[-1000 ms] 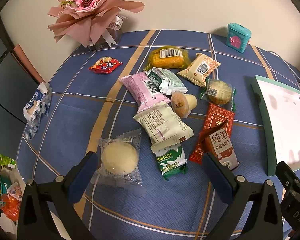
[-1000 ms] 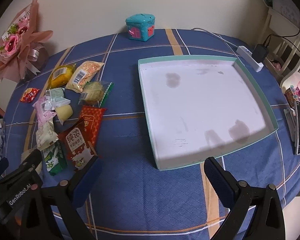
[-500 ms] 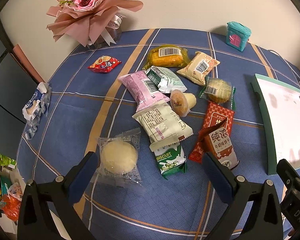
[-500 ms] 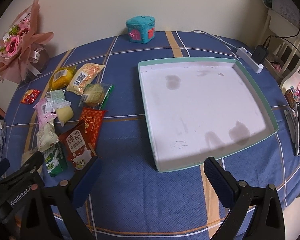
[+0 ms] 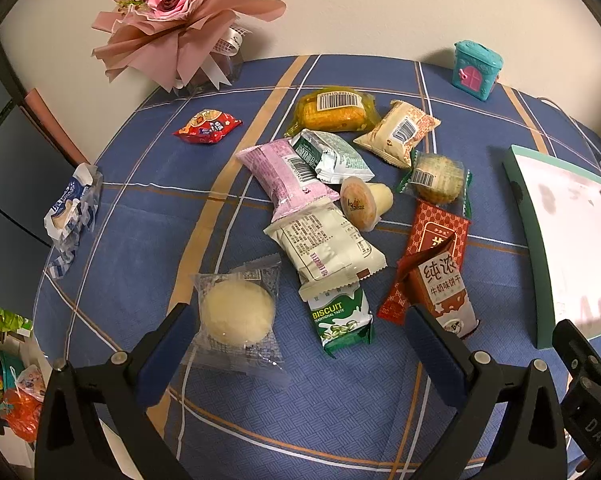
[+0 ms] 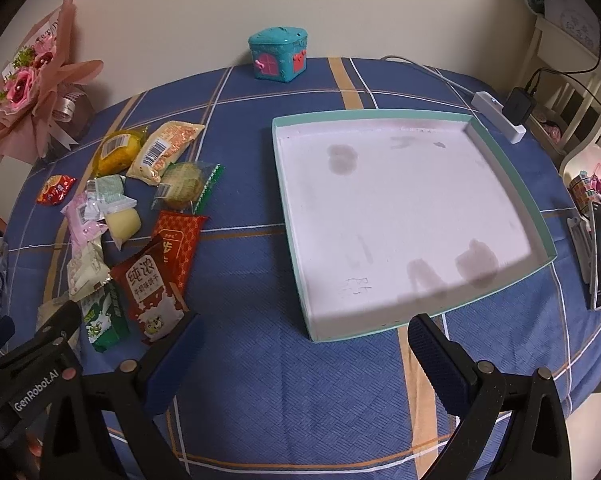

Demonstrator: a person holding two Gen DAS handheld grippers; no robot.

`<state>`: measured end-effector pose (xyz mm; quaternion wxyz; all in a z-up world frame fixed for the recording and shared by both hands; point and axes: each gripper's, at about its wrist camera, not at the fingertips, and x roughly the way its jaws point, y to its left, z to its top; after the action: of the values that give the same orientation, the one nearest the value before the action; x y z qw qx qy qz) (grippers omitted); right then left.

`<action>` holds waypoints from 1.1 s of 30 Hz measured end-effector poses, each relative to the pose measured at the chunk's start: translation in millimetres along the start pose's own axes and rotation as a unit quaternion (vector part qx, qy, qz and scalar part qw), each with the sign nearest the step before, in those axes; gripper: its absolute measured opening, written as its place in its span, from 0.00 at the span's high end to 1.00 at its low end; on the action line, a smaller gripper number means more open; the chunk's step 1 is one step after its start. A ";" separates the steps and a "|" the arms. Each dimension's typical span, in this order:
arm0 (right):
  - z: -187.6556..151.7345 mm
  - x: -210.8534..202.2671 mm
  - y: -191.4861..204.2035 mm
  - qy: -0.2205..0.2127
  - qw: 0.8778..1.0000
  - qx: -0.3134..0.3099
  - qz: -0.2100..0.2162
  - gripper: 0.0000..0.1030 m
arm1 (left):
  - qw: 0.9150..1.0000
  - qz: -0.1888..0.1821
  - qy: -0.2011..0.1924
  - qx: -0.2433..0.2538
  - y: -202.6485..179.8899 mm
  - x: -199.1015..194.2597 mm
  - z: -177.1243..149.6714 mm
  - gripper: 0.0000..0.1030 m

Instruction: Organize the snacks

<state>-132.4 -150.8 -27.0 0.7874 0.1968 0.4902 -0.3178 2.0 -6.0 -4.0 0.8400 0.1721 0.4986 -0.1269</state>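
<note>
Two claws hover over the blue plaid tablecloth (image 6: 260,380), both spread wide and gripping nothing. Largest, the shallow teal-rimmed white tray (image 6: 292,216) lies bare at the right gripper's (image 6: 300,344) twelve o'clock, seemingly waiting for snacks. Those are heaped together at its ten o'clock, well apart from the tray. Between the left gripper's (image 5: 296,332) fingers: a clear-wrapped pale round cake (image 5: 236,312) at eleven, a green packet reading "BISCUIT TRADITIONAL TASTE" (image 5: 338,316) at twelve, a red-brown milk-biscuit packet with Chinese print (image 5: 440,284) at one.
</note>
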 end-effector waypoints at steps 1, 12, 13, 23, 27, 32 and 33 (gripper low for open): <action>-0.1 0.2 0.3 0.000 1.000 -0.001 -0.001 0.00 | 1.000 0.000 0.000 0.000 -0.2 0.4 -0.1 0.00; -0.8 2.4 0.3 0.008 1.000 -0.005 -0.006 0.00 | 1.000 0.000 0.004 0.000 -0.1 2.2 -0.7 0.00; -0.9 2.6 0.5 0.008 1.000 -0.005 -0.007 0.00 | 1.000 0.000 0.004 0.001 0.0 2.2 -0.4 0.00; -1.5 3.6 1.5 0.009 1.000 -0.009 -0.010 0.00 | 1.000 0.000 0.004 0.001 0.0 2.2 -0.4 0.00; -1.5 3.9 2.2 0.010 1.000 -0.011 -0.010 0.00 | 1.000 0.000 0.005 0.000 -0.1 2.3 -0.8 0.00; -1.6 4.3 3.9 0.010 1.000 -0.013 -0.009 0.00 | 1.000 -0.002 0.002 -0.009 4.4 2.9 -2.0 0.00; -1.4 4.2 4.9 0.009 1.000 -0.014 -0.006 0.00 | 1.000 -0.002 -0.001 -0.018 8.3 2.0 -0.7 0.00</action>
<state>-128.6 -147.7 -31.4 0.7835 0.1861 0.5031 -0.3137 5.6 1.7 -4.7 0.8433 0.1562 0.5000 -0.1201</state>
